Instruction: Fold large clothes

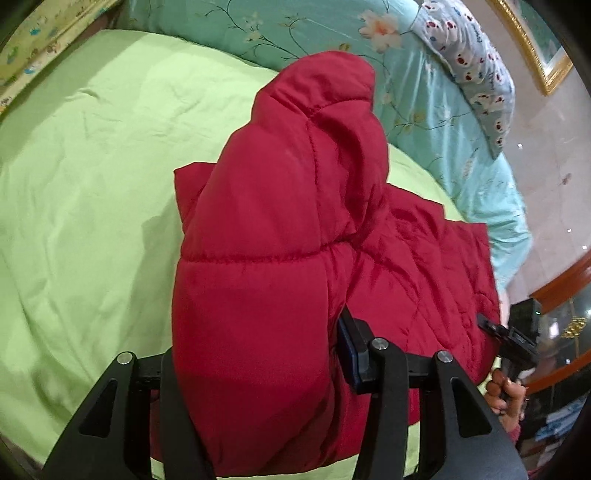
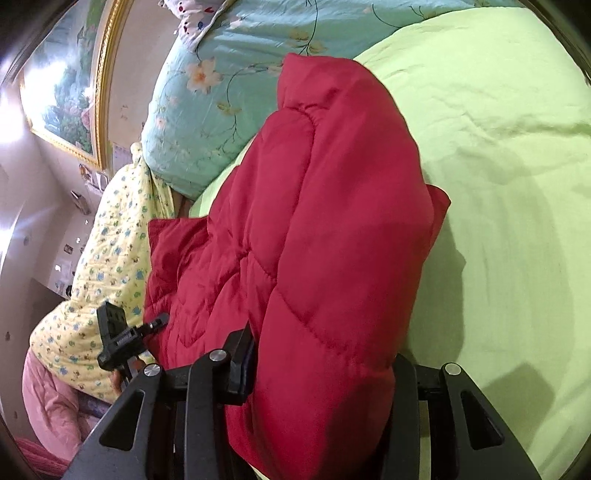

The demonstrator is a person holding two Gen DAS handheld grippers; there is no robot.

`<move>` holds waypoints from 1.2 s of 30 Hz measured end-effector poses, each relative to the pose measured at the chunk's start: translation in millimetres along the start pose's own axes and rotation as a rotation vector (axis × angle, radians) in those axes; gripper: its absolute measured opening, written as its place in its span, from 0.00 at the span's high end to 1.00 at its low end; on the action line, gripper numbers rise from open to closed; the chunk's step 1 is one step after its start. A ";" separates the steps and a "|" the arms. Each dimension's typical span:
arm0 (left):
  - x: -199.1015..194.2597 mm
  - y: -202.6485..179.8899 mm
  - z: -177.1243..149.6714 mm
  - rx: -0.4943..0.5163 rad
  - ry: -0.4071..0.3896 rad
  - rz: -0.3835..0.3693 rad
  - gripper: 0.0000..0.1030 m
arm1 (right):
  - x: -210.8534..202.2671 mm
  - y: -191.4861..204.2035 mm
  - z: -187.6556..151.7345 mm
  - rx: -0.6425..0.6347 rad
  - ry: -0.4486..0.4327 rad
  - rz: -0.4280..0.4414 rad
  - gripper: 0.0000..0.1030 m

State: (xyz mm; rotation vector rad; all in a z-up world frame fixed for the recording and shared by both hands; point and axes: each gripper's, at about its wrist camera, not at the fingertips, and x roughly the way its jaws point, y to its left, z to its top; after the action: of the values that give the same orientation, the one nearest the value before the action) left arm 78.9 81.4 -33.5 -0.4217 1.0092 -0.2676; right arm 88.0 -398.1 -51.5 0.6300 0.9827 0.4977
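At the bottom of the left wrist view our left gripper (image 1: 255,373) has its jaws closed on a thick, puffy part of the red quilted jacket (image 1: 280,229), and the padding bulges out between the two fingers. In the right wrist view our right gripper (image 2: 321,373) does the same: its jaws press on another thick fold of this jacket (image 2: 332,221). So we hold the garment at two places, and the held parts rise up in the middle of each frame.

Behind the grippers, the rest of the jacket lies spread on the light green bedsheet (image 1: 92,177), toward the right of the left view. Further away, at the top of the frame, we see the turquoise floral quilt (image 1: 295,29) and a patterned pillow (image 1: 472,74).

We think the risk is slipping: the shell looks smooth and the filling is bulky, so a fast lift could pull it out of one jaw. Then the fold would fall crooked or spring open.
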 end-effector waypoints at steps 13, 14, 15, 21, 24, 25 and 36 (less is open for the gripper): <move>34.5 -18.3 4.0 0.102 -0.083 0.197 0.39 | 2.7 -7.9 -8.2 0.047 -0.064 -0.118 0.39; 34.5 -17.0 4.0 0.107 -0.089 0.194 0.37 | 0.8 -7.1 -9.5 0.051 -0.074 -0.129 0.38; 33.8 -15.0 4.5 0.113 -0.098 0.186 0.36 | -1.0 -4.6 -11.2 0.057 -0.088 -0.147 0.36; 28.8 1.8 9.1 0.122 -0.111 0.144 0.20 | -10.4 3.2 -22.5 0.076 -0.149 -0.233 0.33; 24.3 10.6 15.8 0.118 -0.108 0.131 0.11 | -14.9 7.1 -26.9 0.082 -0.173 -0.276 0.31; 20.0 14.9 17.6 0.117 -0.114 0.135 0.07 | -16.6 7.8 -27.5 0.084 -0.177 -0.285 0.29; -19.7 33.8 34.6 0.073 -0.212 0.221 0.03 | -56.5 46.6 -33.1 -0.016 -0.307 -0.395 0.27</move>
State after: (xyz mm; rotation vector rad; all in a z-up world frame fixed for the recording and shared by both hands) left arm 99.4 126.9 -18.0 -0.2634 0.8272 -0.0587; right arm 27.6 -392.4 1.2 0.4644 0.7831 0.0553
